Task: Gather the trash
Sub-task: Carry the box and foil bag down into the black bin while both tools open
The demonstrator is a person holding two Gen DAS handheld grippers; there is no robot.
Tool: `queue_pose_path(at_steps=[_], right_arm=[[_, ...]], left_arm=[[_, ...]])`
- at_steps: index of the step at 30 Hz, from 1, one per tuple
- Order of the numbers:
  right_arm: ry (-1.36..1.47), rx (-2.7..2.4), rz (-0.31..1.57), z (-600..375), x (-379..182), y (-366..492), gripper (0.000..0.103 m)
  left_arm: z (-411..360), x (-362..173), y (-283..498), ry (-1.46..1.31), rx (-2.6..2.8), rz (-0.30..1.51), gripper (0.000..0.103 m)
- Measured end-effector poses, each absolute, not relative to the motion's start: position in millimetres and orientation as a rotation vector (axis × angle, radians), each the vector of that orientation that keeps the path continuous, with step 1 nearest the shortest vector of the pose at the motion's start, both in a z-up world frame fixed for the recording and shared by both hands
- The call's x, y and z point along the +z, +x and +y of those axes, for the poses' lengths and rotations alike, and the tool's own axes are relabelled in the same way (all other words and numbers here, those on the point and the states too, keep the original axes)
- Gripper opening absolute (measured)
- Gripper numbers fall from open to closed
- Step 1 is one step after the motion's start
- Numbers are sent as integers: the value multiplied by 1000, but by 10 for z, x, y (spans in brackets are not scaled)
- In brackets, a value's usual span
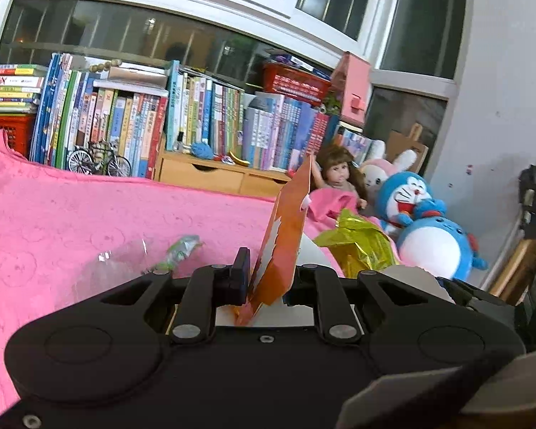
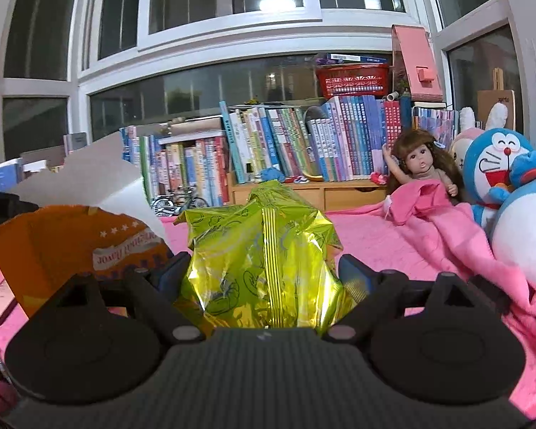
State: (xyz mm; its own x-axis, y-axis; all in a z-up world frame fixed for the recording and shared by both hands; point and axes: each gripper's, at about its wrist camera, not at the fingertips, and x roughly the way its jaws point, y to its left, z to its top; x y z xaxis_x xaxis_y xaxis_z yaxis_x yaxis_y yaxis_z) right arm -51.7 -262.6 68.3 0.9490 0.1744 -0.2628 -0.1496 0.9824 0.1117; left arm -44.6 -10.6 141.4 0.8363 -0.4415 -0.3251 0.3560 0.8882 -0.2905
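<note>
My left gripper [image 1: 268, 271] is shut on a torn orange and white cardboard package [image 1: 286, 236], which stands upright between its fingers. The same orange package [image 2: 71, 250] shows at the left of the right wrist view. My right gripper [image 2: 264, 275] is shut on a crumpled yellow-green foil bag [image 2: 264, 261], with its blue pads [image 2: 175, 268] pressed on both sides, jaws wide. That foil bag [image 1: 357, 246] also appears just right of the orange package in the left wrist view. A clear plastic wrapper with green print [image 1: 178, 250] lies on the pink blanket [image 1: 89, 221].
A doll [image 2: 421, 168] lies under a pink cloth at the right, beside blue and white plush toys [image 2: 500, 171]. Behind the bed stand rows of books [image 2: 286, 143], a wooden drawer unit [image 2: 303, 193] and a small model bicycle [image 1: 100, 162]. Windows fill the back wall.
</note>
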Motion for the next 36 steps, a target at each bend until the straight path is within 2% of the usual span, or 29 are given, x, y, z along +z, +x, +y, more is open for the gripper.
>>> queue_pose_path(at_steps=[7,17,24,36], right_arm=[[160,220,324,-2689,506,-994,89],[176,286,505,-2524,83,-1497,89],[184,313,625,-2394,-243,-1515,89],[104,372,765,-2223,-437,-1478,89]], left_arm=[[-26,1211,-904,-216,-461,433,16],[-79,553,-1336,-198,-495,666,14],[-98,20,-1279,-175,-441,823,11],[-88,-11,-1199,-112,-391,847,13]])
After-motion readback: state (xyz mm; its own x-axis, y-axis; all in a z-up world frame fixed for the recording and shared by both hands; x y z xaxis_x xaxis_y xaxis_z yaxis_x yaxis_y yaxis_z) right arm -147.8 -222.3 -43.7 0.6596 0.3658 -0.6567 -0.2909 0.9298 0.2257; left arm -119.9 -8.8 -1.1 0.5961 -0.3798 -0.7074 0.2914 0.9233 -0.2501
